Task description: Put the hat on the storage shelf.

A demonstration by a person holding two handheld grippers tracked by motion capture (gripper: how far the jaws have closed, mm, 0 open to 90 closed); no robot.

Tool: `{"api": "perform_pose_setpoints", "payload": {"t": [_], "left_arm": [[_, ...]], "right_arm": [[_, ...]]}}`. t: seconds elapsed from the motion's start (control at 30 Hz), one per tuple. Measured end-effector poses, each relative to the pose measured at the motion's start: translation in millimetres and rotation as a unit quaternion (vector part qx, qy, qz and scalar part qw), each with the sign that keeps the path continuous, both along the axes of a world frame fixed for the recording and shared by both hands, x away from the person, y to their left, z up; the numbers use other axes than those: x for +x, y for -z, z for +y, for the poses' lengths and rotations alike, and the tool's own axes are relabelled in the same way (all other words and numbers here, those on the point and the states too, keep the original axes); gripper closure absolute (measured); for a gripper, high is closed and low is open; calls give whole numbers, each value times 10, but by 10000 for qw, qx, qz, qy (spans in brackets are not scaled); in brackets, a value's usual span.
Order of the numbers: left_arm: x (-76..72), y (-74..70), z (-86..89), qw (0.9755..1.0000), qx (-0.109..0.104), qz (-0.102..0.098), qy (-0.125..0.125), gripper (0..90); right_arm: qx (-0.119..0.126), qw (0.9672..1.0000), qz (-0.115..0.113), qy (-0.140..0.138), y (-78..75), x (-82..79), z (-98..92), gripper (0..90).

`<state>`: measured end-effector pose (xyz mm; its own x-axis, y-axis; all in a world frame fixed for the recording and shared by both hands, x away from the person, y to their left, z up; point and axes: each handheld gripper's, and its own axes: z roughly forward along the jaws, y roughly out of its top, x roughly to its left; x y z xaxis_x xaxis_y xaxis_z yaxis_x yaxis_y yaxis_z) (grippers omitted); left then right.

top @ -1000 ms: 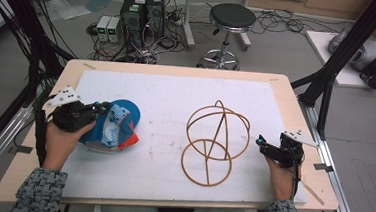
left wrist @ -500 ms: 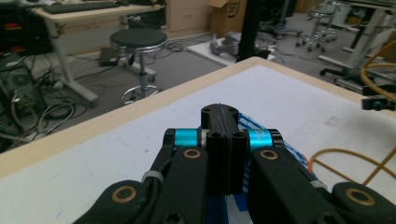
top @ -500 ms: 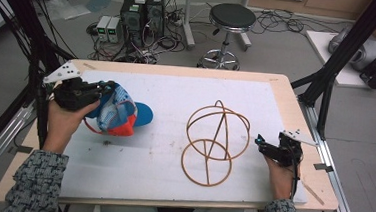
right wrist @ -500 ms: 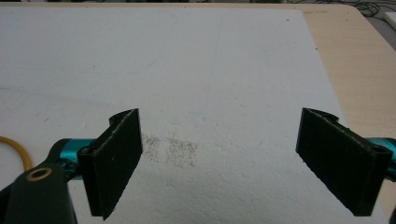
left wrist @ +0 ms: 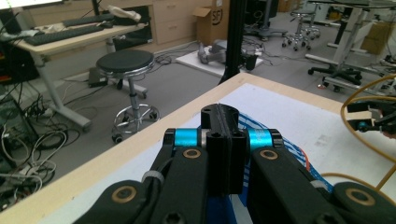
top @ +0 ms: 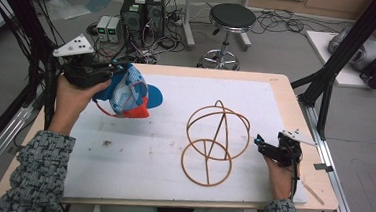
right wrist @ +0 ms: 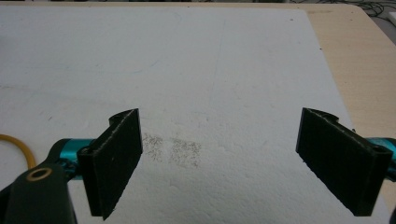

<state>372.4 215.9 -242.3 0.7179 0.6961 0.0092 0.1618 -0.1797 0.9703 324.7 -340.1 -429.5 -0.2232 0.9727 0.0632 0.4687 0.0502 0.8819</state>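
At ten o'clock over the table (top: 277,87), the left gripper (top: 112,70) is clamped on a blue cap (top: 129,93), lifted clear, long axis level, brim toward three o'clock. Right gripper (right wrist: 219,158) gapes empty at four o'clock, beside the wire stand (top: 216,138).

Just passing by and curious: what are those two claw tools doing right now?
Left gripper: closed on the blue cap, held above the table.
Right gripper: open, holding nothing, resting near the wire stand.
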Motion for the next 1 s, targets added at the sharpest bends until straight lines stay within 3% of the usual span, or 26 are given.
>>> {"api": "perform_pose_setpoints", "payload": {"t": [0.13,0.2,0.23,0.47,0.63,1.0], "left_arm": [[26,-154,-110,9997,-45,-179,172,897],[34,-217,-145,9991,-209,-259,270,897],[45,-273,-174,9979,-411,-323,391,897],[63,-455,-318,9949,-598,-520,628,897],[61,-641,-508,9916,-736,-615,870,897],[19,-843,-833,9861,-862,-600,1284,897]], "right_arm": [[6,10000,15,-4,-1,0,-7,136],[11,10000,7,5,0,1,-13,136],[18,10000,13,1,0,0,-14,136],[17,10000,30,6,2,-1,-12,136],[36,10000,41,-4,3,1,-6,136],[58,10000,64,2,5,1,-15,136]]}}
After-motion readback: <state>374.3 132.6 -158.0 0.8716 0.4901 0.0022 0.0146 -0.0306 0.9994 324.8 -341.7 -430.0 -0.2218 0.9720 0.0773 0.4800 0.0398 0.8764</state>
